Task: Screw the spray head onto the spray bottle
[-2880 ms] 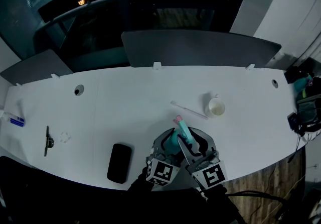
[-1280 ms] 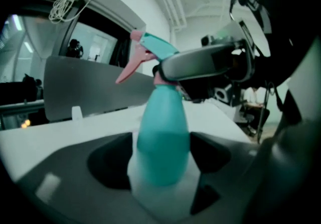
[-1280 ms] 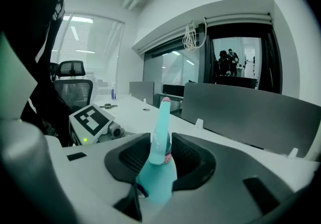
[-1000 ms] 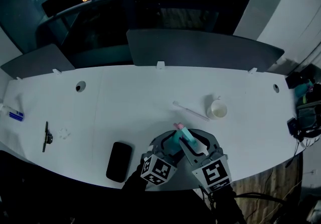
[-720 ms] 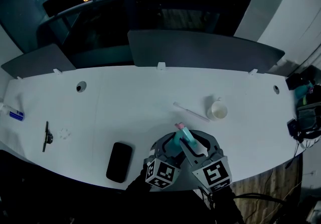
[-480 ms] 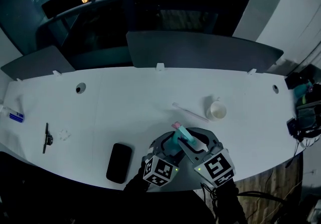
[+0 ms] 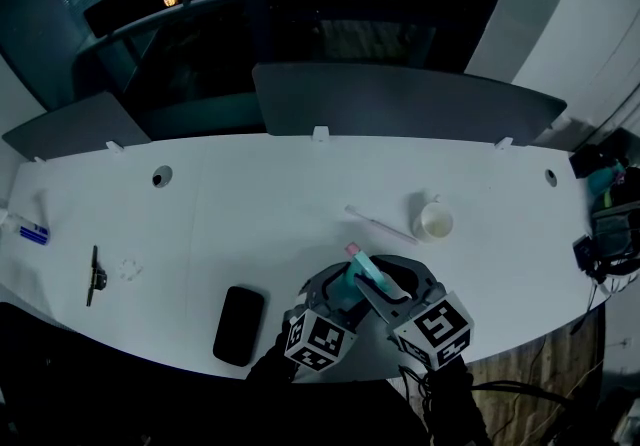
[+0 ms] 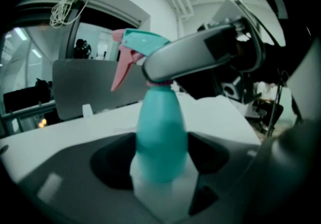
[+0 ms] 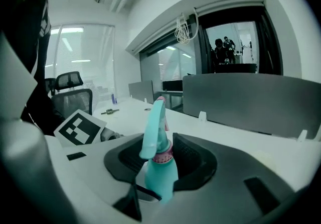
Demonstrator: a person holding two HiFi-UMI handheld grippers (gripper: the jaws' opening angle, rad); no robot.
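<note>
A teal spray bottle stands upright near the front edge of the white table. My left gripper is shut on its body, the jaws on both sides. The teal spray head with its pink trigger sits on the neck. My right gripper is shut on the spray head, at the pink collar. One of its fingers lies across the top of the head. The left gripper's marker cube shows beside the bottle.
A white cup and a thin white tube lie just beyond the bottle. A black phone rests to the left, a small black tool and a blue-capped item farther left. A grey partition lines the far edge.
The right gripper's marker cube has turned and shifted a little to the right around the spray head. The left gripper and the bottle have stayed in place.
</note>
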